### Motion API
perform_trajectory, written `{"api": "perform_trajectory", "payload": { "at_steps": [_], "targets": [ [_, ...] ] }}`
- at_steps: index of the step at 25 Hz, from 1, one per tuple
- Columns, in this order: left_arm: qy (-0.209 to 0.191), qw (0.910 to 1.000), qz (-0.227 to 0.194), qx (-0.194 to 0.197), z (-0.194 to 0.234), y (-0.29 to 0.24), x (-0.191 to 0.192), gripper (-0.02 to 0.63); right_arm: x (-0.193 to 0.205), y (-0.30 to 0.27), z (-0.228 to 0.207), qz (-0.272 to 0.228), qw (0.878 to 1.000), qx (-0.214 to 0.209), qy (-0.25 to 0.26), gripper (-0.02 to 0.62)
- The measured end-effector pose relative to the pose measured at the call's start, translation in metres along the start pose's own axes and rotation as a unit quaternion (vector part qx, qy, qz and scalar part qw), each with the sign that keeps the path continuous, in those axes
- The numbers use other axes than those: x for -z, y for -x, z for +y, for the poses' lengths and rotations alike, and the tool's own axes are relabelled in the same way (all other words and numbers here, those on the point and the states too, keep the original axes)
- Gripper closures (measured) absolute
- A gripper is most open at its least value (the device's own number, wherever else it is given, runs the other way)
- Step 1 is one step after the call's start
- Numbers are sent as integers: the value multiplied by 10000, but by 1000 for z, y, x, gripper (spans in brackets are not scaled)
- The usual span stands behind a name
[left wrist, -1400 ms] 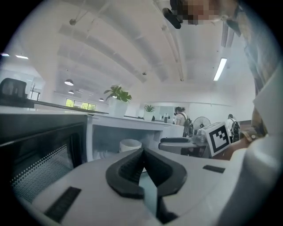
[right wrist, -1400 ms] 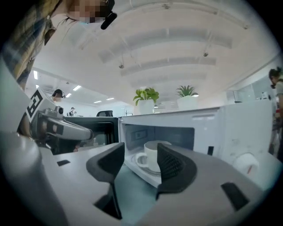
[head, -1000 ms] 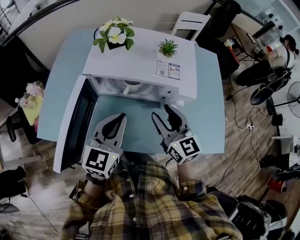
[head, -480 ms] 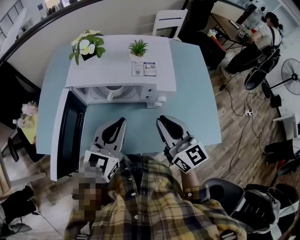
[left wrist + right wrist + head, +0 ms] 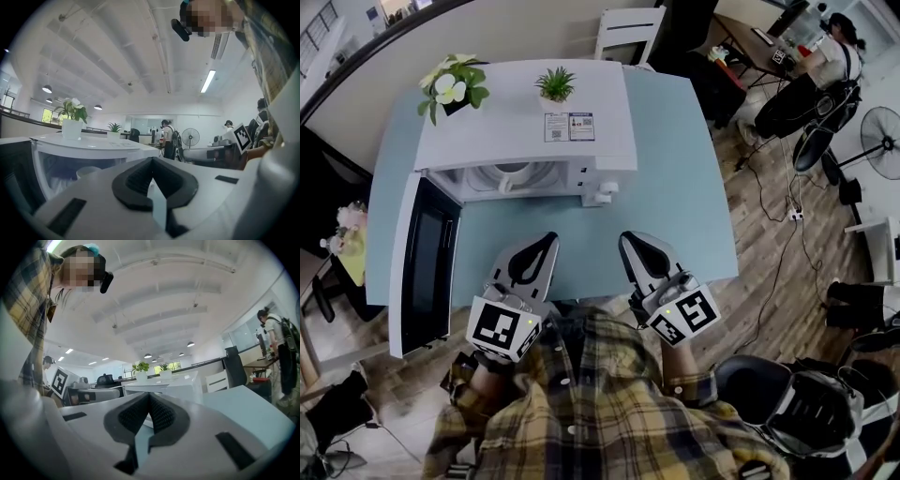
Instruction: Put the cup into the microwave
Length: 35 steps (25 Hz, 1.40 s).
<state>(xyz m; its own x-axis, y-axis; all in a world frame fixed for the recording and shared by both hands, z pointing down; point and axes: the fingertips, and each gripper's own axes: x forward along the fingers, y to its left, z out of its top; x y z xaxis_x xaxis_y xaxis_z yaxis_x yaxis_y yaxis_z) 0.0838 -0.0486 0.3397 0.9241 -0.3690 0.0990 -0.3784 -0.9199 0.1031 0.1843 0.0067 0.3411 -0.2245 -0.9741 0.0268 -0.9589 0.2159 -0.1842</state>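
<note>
The microwave [image 5: 525, 117] has a smooth white casing with a slight sheen, paper labels [image 5: 567, 127] on top and a dark glossy glass door [image 5: 427, 267]. The cup [image 5: 511, 172] looks smooth and white. The table [image 5: 684, 187] is matt pale blue and the floor [image 5: 769, 253] is wood plank. The left tool [image 5: 547, 240] and right tool [image 5: 628, 240] are matt white plastic with black ribbed pads [image 5: 133, 180]. The shirt [image 5: 600, 403] is plaid cloth.

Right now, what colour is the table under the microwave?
Light blue. The table shows best in the head view.
</note>
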Motion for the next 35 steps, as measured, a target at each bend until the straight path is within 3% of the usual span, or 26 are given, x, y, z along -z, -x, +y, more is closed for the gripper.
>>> {"api": "perform_trajectory", "payload": {
  "at_steps": [14, 35],
  "targets": [
    [40, 9999, 113, -86, -2, -2, 13, 614, 11, 8, -16, 63, 9996, 254, -123, 594],
    [60, 9997, 93, -230, 3, 10, 13, 614, 17, -2, -6, 88, 9997, 129, -203, 594]
  ]
}}
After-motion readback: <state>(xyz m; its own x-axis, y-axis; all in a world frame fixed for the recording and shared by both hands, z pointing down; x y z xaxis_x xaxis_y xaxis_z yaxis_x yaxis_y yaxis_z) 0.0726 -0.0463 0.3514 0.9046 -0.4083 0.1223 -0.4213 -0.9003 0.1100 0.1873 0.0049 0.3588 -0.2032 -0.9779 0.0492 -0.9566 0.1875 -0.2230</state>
